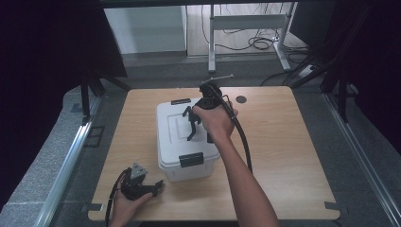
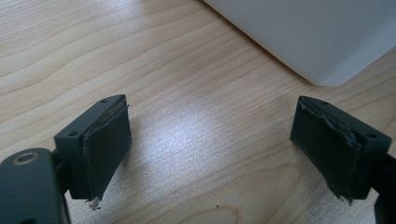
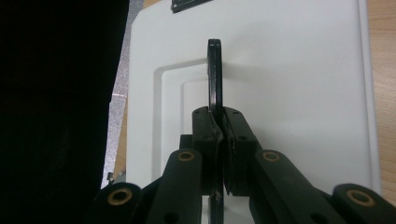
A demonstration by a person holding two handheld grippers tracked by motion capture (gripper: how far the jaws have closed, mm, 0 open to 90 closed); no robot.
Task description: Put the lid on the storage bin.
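One white lidded box (image 1: 188,142) with two black latches (image 1: 191,160), one black handle (image 3: 215,77), my two grippers (image 1: 158,185).

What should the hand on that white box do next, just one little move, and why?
Probably lift straight up. The right gripper is shut on the black handle, which stands upright above the lid of the white box. The left gripper rests open on the table beside the box, holding nothing.

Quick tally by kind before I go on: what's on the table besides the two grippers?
White lidded box: 1
Black carry handle, raised, pinched in the right gripper: 1
Black latches, front and back: 2
Total: 4
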